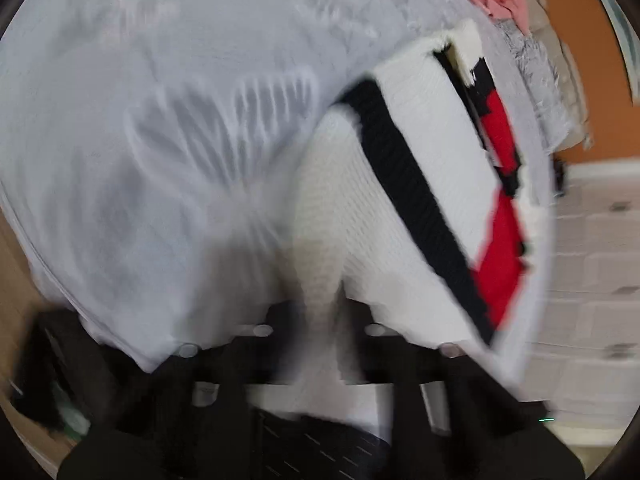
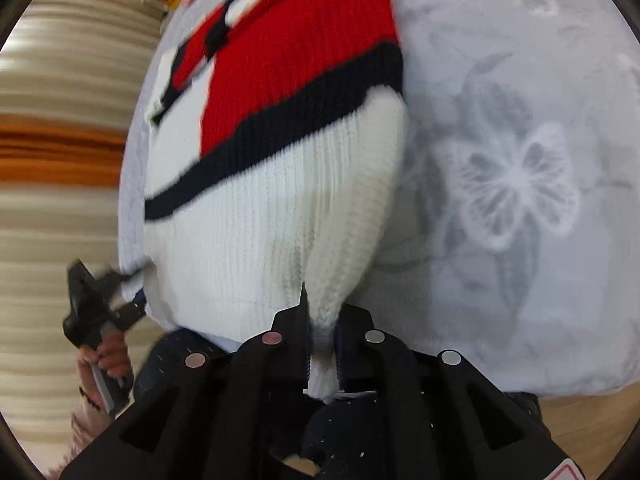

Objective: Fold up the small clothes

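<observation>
Right wrist: gripper on sweater hem edge.

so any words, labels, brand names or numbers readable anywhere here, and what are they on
None can be read.
White, red and black knitted sweater: colour blocks only, no lettering or tag showing.
Pale grey cloth with a butterfly print: pattern only, no words.
Red-edged sticker on the right gripper body: cut off at the frame edge, unreadable.
Both views are motion-blurred, so fine print would not show.
</observation>
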